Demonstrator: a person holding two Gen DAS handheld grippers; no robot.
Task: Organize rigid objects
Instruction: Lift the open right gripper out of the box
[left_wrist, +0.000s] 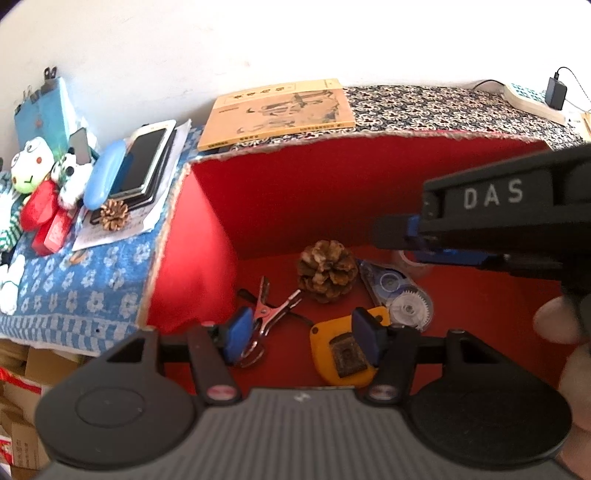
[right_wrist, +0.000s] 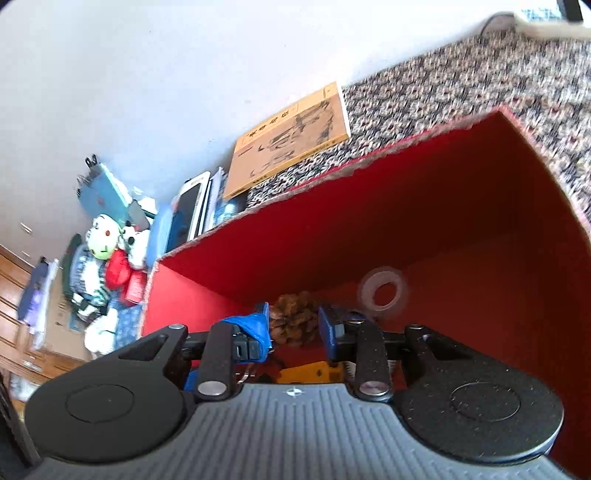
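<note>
- red box (left_wrist: 280, 206): matt card walls, rough frayed rim
- pine cone (left_wrist: 327, 271): dry, woody scales
- clip (left_wrist: 271, 308): shiny bare metal
- tape roll (right_wrist: 382, 290): clear glossy plastic
- blue cloth (left_wrist: 92, 280): woven, flowered

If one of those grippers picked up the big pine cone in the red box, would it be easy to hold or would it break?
The pine cone is probably light and stiff, and its open woody scales look rough enough to grip. A hard squeeze might snap a few scale tips. Its rounded shape suggests it would wobble or roll if pushed.
</note>
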